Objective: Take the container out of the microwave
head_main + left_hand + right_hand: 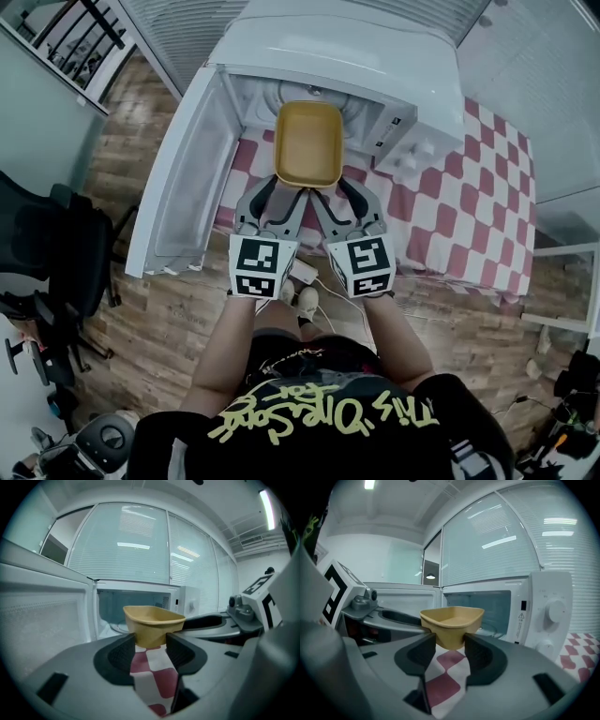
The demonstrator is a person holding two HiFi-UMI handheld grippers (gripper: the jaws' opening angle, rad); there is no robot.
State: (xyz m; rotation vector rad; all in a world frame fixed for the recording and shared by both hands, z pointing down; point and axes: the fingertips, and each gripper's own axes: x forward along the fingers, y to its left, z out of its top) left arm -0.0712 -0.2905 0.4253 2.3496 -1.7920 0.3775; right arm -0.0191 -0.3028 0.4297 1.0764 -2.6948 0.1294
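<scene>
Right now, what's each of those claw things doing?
Left gripper: closed on the yellow container.
Right gripper: closed on the same container.

Red/white checked tablecloth (450,206) carries white microwave (375,47) w/ door (183,178) swung open.

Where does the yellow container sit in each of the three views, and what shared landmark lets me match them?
Head view: container at upper centre, just in front of the open microwave.
Left gripper view: container at centre, slightly below the middle.
Right gripper view: container at centre, slightly below the middle.
Shared landmark: the white microwave, open behind the container in all three.
</scene>
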